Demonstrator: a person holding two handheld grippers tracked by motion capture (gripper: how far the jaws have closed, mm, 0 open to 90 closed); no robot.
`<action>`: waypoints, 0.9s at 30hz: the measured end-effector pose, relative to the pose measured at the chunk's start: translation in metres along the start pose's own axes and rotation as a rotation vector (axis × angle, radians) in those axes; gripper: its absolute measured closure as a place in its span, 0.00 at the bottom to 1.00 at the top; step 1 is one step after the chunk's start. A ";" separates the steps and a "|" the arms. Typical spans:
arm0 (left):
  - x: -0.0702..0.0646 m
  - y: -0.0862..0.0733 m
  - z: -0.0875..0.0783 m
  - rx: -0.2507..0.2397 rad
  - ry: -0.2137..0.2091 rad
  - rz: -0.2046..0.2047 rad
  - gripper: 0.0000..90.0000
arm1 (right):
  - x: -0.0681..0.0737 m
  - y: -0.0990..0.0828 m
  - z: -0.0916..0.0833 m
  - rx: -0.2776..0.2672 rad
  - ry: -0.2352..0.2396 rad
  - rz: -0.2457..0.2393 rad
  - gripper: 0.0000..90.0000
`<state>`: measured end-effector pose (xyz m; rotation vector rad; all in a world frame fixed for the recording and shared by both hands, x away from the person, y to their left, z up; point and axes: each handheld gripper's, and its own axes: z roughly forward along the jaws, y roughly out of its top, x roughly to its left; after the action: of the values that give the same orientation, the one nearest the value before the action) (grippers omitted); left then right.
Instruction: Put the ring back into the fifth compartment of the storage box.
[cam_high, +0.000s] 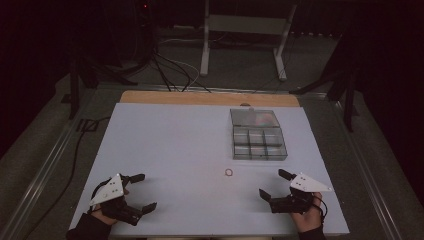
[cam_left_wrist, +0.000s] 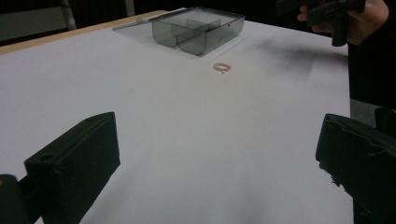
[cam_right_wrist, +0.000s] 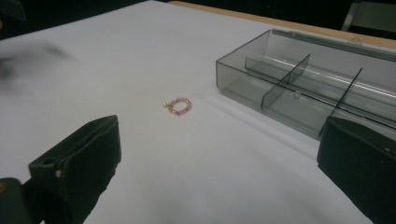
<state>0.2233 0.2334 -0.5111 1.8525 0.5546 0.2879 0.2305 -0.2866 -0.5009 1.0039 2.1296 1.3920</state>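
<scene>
High view: tiny pinkish bead ring (cam_high: 229, 172) lying flat on white table (cam_high: 170, 150), just in front of smoky divided box (cam_high: 259, 142), between left gripper (cam_high: 140, 191) and right gripper (cam_high: 271, 184), both spread wide. Left gripper view: ring (cam_left_wrist: 222, 67) far ahead, jaws apart. Right gripper view: pink-gold beads (cam_right_wrist: 178, 106), jaws apart, no readable writing.

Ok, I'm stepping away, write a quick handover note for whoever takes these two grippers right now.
Left gripper: open, holding nothing, resting low at the near left of the white table.
Right gripper: open, holding nothing, at the near right.
Bead ring: lies loose on the table between the grippers, just in front of the compartment box, apart from it.
Box: lid open, near compartments look empty.
Done: nothing gripped yet.
Left: probably pick up the ring, likely with the nearer right gripper, and place it in a compartment.
</scene>
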 end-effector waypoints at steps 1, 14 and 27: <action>0.000 0.000 0.000 0.002 0.002 0.000 0.01 | 0.000 0.000 0.000 0.000 0.000 0.000 0.00; 0.000 -0.002 0.002 0.006 0.013 0.015 0.01 | -0.003 -0.001 0.001 0.019 -0.025 0.003 0.00; -0.003 -0.001 0.003 0.007 -0.006 0.030 0.01 | -0.007 -0.001 0.002 0.019 -0.029 0.031 0.00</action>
<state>0.2222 0.2295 -0.5128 1.8690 0.5248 0.3009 0.2357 -0.2907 -0.5029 1.0622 2.1183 1.3655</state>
